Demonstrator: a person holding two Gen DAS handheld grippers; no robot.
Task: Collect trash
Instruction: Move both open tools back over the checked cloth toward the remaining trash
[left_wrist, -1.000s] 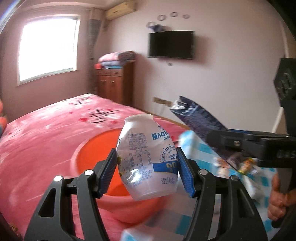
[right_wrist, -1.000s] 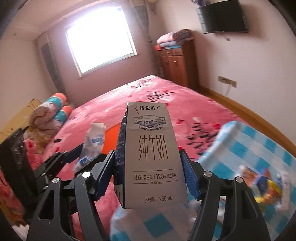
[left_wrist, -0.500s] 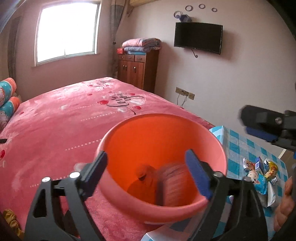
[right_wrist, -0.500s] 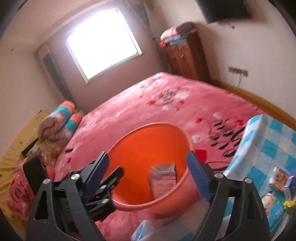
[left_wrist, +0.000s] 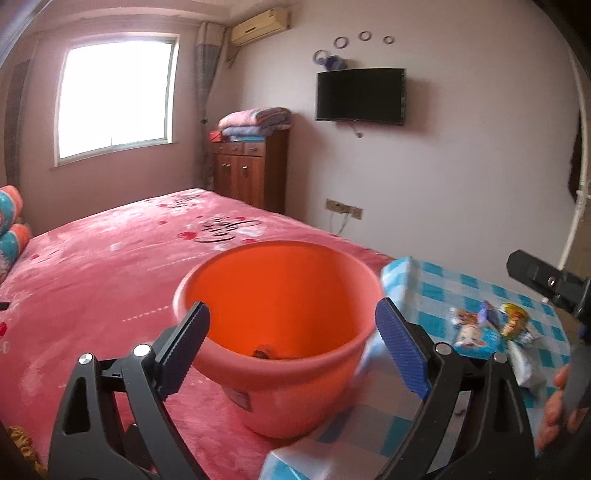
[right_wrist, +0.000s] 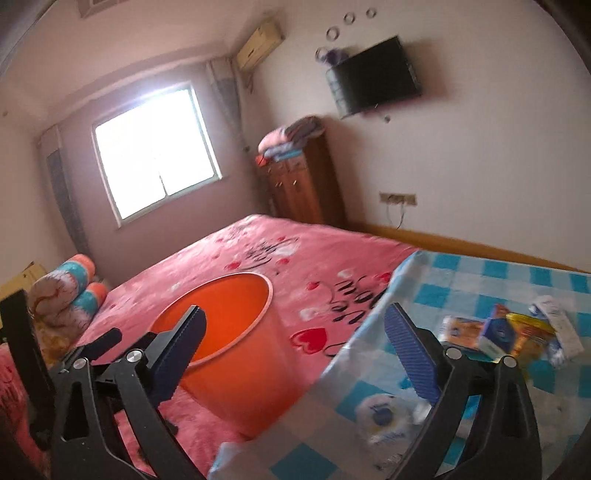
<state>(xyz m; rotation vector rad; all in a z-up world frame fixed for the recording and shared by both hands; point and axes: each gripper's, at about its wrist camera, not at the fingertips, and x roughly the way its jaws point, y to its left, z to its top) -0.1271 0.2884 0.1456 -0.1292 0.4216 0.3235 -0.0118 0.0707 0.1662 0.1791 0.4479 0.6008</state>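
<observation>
Bedroom, pink plush bedspread (left_wrist: 110, 280) with a smooth orange plastic bucket (left_wrist: 280, 354) standing on it, hard against the glossy blue-checked cloth (right_wrist: 480, 280). Left gripper (left_wrist: 291, 347) and right gripper (right_wrist: 295, 350) both have ribbed blue pads spread wide with nothing between them, the right's having just been opening. Remaining trash, a small crinkly wrapper-and-carton pile (right_wrist: 506, 332), lies right of the bucket on the cloth, nearer the right gripper; probably one brown scrap sits in the bucket bottom.
</observation>
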